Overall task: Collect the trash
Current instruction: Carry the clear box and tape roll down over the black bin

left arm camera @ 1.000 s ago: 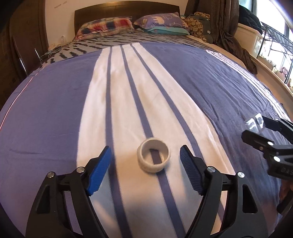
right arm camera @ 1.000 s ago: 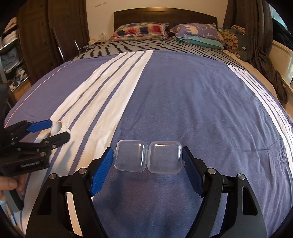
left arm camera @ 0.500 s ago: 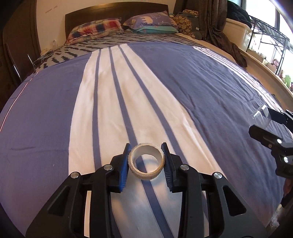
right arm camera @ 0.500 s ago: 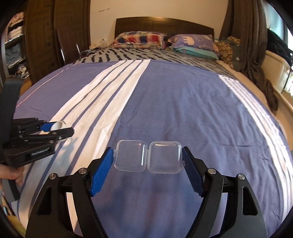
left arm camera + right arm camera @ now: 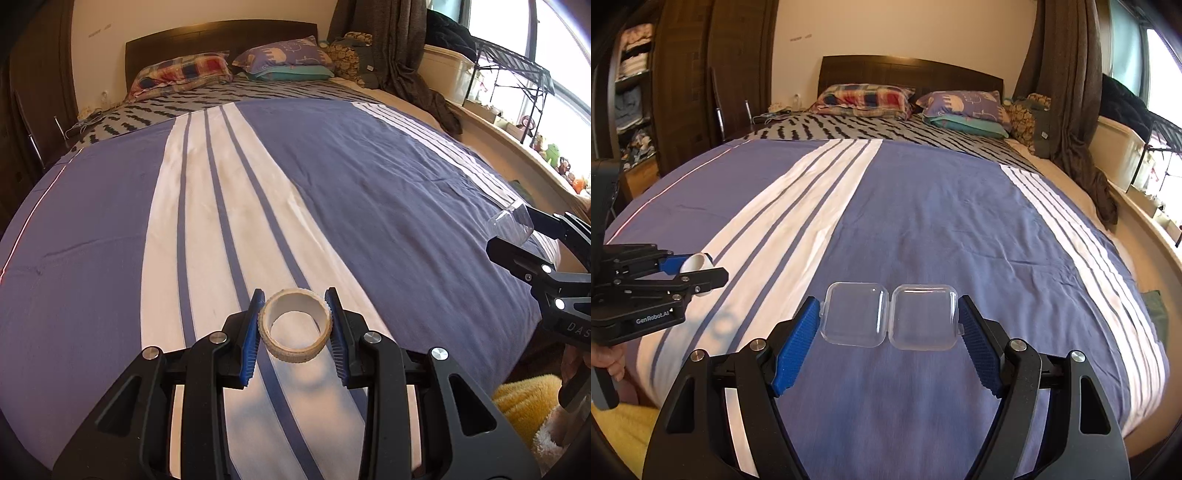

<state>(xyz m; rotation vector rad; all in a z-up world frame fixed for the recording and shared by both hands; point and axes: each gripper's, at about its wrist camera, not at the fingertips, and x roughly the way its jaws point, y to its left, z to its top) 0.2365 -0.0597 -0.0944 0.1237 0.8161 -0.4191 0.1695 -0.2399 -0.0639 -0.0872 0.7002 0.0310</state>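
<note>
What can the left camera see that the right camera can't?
Only the left camera shows the window rack with little toys by it. Only the right camera shows the shelves of clothes and a hand. Both show the bed, the pillows, the left gripper squeezing the tape ring, and the right gripper clamping the open clear box.

- Light: daylight, bright, entering from the window at the right; glass blown out to white.
- Shadows: soft, faint patch on the bedspread beneath the left gripper.
- Dim zones: wardrobe side and headboard dark.
- Distortion: strong fisheye; bed bulges, black vignette at corners.
- Sharpness: centre crisp; slight blur at edges.
</note>
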